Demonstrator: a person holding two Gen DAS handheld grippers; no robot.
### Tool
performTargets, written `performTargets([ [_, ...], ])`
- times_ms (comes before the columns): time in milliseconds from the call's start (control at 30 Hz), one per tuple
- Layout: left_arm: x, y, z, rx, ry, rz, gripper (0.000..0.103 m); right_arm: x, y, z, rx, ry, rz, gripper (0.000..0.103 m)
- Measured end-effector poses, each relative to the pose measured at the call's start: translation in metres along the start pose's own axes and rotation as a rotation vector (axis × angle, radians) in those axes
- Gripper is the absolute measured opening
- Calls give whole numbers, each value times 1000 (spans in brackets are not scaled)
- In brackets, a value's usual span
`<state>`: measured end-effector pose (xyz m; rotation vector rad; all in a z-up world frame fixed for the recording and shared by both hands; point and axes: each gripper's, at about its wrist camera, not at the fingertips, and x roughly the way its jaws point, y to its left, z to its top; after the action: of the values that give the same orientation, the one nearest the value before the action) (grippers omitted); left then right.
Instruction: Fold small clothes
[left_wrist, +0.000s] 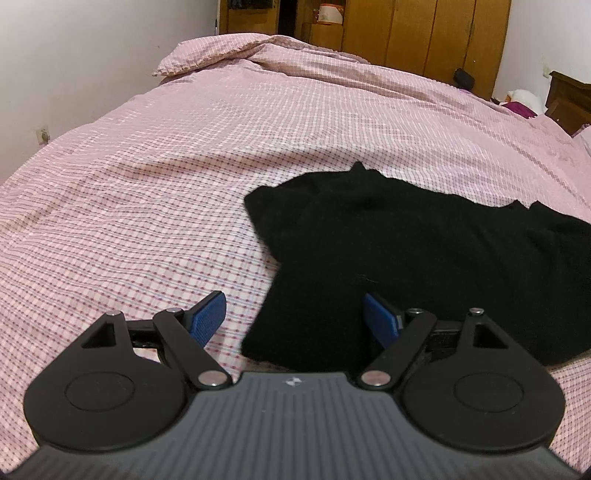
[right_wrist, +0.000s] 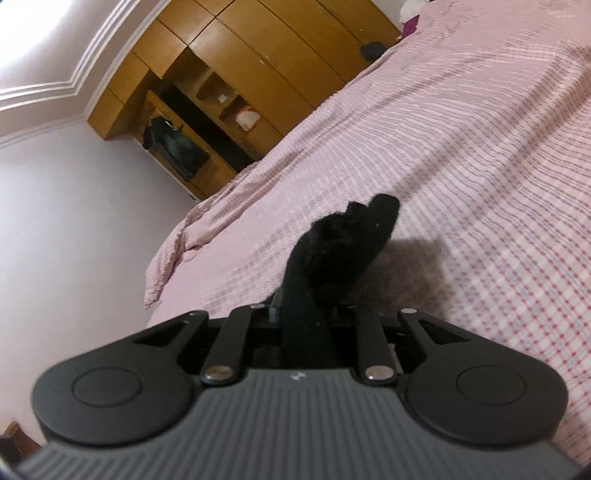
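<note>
On pink checked bedspread (left_wrist: 184, 166), rumpled black garment (left_wrist: 424, 251)

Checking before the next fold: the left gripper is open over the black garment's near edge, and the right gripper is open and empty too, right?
Not quite. The right gripper is shut on black fabric, as the right wrist view shows. The left gripper is indeed open over the black garment.

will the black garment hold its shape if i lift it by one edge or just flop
Probably flop: the bunch of black garment pinched in the right gripper droops over. It looks soft and fuzzy, so likely light, and it should drag rather than slide on the checked bedspread.
</note>
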<state>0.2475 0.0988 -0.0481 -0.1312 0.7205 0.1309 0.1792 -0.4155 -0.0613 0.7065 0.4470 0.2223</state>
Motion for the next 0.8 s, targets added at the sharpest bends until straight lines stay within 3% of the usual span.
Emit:
performTargets([
  [533,-22,40,2,-31,-28,19,85,16,106,4,-137,16,90,18],
  [800,-29,67,-1,-63,-47,38,85,41,176,-17,-201,60,150,18],
])
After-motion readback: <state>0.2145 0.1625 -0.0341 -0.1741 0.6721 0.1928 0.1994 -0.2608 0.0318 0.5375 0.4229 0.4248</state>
